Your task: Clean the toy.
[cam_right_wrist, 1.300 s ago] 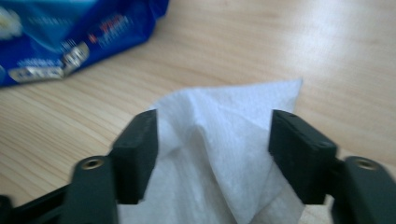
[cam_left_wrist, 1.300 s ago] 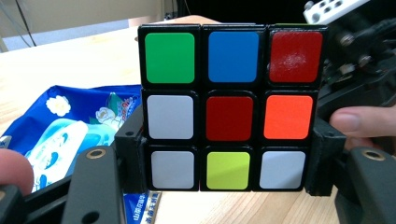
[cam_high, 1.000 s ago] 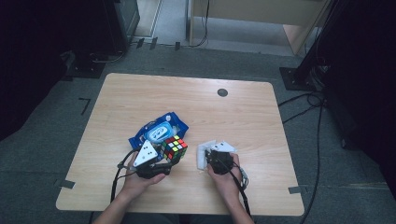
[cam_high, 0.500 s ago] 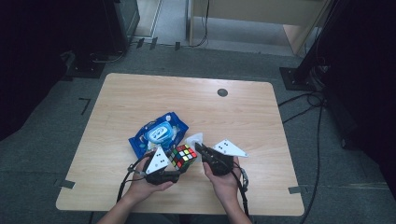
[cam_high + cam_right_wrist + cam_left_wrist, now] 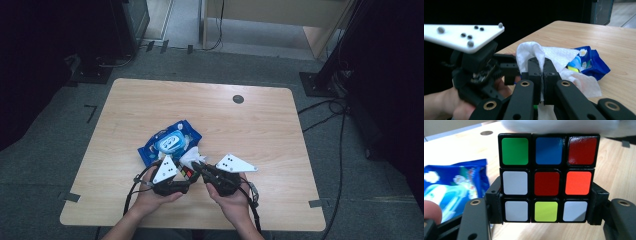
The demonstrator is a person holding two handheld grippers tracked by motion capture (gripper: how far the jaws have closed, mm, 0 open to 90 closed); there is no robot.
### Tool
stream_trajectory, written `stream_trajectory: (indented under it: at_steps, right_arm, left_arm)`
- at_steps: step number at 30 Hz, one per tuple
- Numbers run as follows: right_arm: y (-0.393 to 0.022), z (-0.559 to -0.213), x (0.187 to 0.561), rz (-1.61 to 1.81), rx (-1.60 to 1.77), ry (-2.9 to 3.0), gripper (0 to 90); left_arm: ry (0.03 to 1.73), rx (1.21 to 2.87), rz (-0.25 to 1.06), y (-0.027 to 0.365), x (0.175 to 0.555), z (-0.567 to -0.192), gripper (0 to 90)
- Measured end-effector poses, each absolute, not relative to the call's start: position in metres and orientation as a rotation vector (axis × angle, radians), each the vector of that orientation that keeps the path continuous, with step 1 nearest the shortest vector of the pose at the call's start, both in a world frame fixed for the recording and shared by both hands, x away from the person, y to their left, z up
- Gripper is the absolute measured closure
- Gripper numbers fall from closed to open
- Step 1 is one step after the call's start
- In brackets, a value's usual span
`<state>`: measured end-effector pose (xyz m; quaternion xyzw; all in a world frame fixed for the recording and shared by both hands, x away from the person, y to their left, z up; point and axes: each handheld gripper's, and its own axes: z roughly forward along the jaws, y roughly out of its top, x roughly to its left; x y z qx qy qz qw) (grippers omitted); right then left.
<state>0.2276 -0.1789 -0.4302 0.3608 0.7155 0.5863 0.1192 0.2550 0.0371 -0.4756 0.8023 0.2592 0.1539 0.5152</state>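
A scrambled Rubik's cube [image 5: 546, 177] sits clamped by its sides between the jaws of my left gripper [image 5: 546, 205], with white, red, green and blue stickers facing the camera. In the high view the cube [image 5: 188, 173] is near the table's front edge, held by the left gripper [image 5: 186, 176]. My right gripper [image 5: 542, 67] is shut on a folded white wipe [image 5: 531, 51]. It holds the wipe [image 5: 190, 157] right above the cube, and the right gripper [image 5: 199, 167] points left at it. The wipe's edge [image 5: 561, 125] hangs blurred over the cube's top.
A blue pack of wet wipes [image 5: 170, 142] lies on the wooden table [image 5: 250, 125] just behind the grippers. A small dark round cap [image 5: 238, 99] sits in the tabletop farther back. Black cables trail from both grippers over the front edge.
My right gripper has risen off the table and swung left with the wipe, up to the cube. The left gripper and cube have tilted and shifted slightly nearer the front edge.
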Motion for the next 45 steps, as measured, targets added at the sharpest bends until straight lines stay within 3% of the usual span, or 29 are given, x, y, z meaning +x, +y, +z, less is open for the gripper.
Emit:
stream_trajectory:
  at_steps: [11,20,27,34,36,41,45]
  right_arm:
    - [-0.198,-0.444,0.242,1.625,1.248,2.003,88.2]
    - [-0.176,-0.429,0.224,1.717,1.046,2.075,88.2]
    - [-0.196,-0.436,0.232,1.644,1.123,2.042,88.1]
    - [-0.231,-0.468,0.255,1.388,1.356,1.976,87.3]
    - [-0.241,-0.475,0.259,1.354,1.423,1.936,84.4]
    - [-0.251,-0.476,0.261,1.362,1.498,1.841,63.0]
    - [-0.239,-0.456,0.252,1.524,1.447,1.843,56.4]
  left_arm:
    - [0.557,1.953,0.354,0.026,0.247,-0.475,34.3]
    - [0.603,1.932,0.338,0.033,0.253,-0.474,34.3]
    - [0.620,1.903,0.351,0.043,0.255,-0.468,34.3]
    - [0.644,1.848,0.339,0.052,0.259,-0.463,34.3]
    - [0.649,1.852,0.341,0.052,0.259,-0.464,34.3]
    - [0.653,1.857,0.342,0.050,0.260,-0.465,34.2]
    - [0.659,1.865,0.353,0.048,0.261,-0.467,34.3]
